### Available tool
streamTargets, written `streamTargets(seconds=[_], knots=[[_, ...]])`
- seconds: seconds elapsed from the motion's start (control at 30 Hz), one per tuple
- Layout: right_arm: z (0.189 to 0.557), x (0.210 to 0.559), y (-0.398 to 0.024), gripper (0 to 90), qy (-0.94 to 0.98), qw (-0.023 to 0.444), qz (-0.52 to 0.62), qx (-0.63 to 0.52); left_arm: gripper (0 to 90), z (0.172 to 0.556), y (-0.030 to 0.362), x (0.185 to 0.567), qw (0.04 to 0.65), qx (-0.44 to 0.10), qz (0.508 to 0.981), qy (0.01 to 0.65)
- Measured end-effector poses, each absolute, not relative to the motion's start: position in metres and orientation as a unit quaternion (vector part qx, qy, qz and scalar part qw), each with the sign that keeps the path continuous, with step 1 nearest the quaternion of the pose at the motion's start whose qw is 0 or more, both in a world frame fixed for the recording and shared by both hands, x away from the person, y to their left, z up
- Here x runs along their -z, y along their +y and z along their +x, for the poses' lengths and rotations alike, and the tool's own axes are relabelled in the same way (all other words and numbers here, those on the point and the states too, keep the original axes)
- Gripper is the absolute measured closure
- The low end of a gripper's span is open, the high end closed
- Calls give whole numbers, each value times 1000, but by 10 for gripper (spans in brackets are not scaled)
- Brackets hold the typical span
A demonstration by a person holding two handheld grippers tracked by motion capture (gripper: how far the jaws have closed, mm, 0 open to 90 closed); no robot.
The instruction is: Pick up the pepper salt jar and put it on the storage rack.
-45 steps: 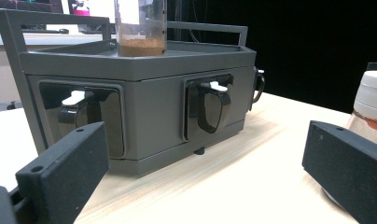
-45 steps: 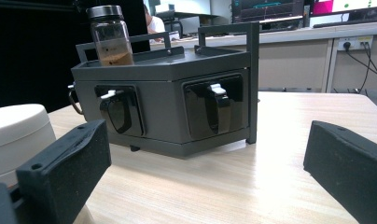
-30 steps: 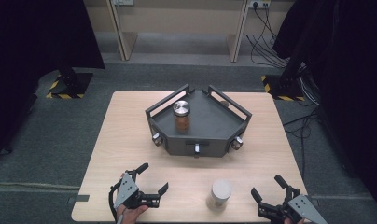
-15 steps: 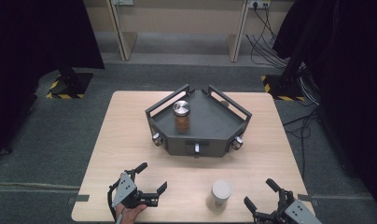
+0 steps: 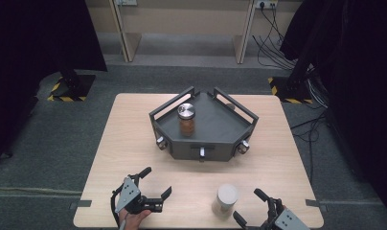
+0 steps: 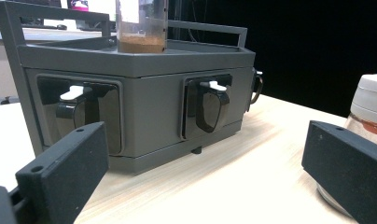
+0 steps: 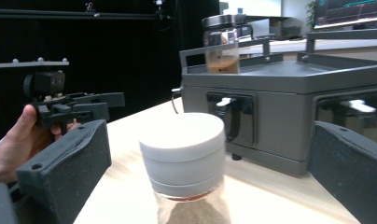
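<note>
Two hand-held grippers, both with jaws apart and gripping nothing. White-lidded jar (image 5: 225, 199) stands on tabletop (image 5: 129, 139), in front of grey tray (image 5: 220, 122). Right hand-held gripper (image 5: 251, 207) just right of jar; left hand-held gripper (image 5: 155, 181) well left of jar.

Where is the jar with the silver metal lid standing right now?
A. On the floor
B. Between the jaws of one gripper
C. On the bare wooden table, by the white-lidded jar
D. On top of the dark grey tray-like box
D: the glass jar with the silver metal lid stands upright on the dark grey hexagonal box, apart from both grippers.
</note>
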State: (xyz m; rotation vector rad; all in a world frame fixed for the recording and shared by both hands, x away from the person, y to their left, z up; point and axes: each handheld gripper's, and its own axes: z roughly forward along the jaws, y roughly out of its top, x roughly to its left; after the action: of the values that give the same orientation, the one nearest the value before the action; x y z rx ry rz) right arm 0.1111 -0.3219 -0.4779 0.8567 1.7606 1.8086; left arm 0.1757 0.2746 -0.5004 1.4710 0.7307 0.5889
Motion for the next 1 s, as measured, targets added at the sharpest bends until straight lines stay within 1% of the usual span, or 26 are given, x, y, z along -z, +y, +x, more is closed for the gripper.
streamTargets(seconds=[0.5, 0.67, 0.77, 0.83, 0.9, 1.0], knots=[[135, 484, -294, 4, 674, 211, 308, -637, 1, 177, 276, 501, 643, -256, 645, 325], [139, 489, -286, 13, 674, 209, 317, -634, 2, 177, 277, 501, 643, -256, 644, 326], [140, 490, -281, 79, 682, 213, 317, -624, 1, 177, 277, 501, 643, -256, 645, 325], [140, 491, -279, 100, 685, 214, 316, -620, 2, 177, 277, 501, 642, -256, 645, 325], [140, 491, -278, 140, 688, 216, 317, -616, 2, 177, 277, 501, 642, -256, 645, 325], [140, 493, -277, 214, 689, 222, 321, -611, 1, 177, 276, 501, 642, -256, 646, 324]])
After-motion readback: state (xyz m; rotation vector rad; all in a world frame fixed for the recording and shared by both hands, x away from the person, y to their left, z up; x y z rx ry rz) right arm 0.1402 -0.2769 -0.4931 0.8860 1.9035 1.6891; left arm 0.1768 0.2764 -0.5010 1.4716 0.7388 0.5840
